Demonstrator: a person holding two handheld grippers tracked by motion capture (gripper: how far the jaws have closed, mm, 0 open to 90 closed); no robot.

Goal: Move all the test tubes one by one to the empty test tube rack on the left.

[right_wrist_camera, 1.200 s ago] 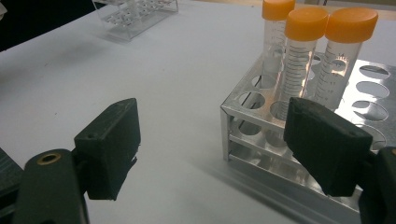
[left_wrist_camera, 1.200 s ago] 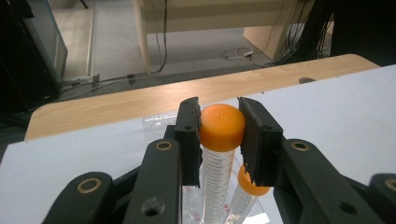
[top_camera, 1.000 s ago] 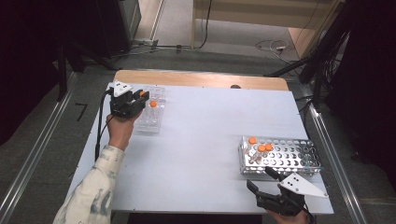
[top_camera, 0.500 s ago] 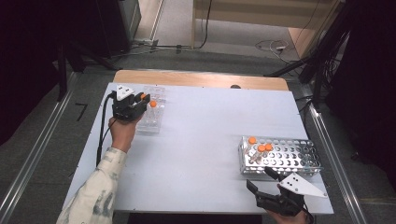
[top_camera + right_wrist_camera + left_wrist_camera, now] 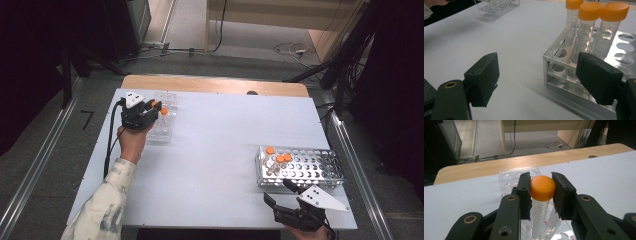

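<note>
The left gripper [image 5: 541, 191] is pinching an orange-capped tube [image 5: 542, 195] standing in the clear rack [image 5: 510, 176], while the spread right gripper [image 5: 536, 80] is hovering well apart from it beside the metal rack [image 5: 564, 72] holding three capped tubes [image 5: 586, 22].

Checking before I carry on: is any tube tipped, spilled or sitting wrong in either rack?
Nothing stands out. The left tool clamps an orange-capped tube upright over the clear rack. Three capped tubes stand straight in the metal rack. No spill shows.

A white table [image 5: 215, 150] with a wooden far edge carries a clear plastic rack [image 5: 162, 125] at its left and a metal rack [image 5: 300, 167] at its right.
</note>
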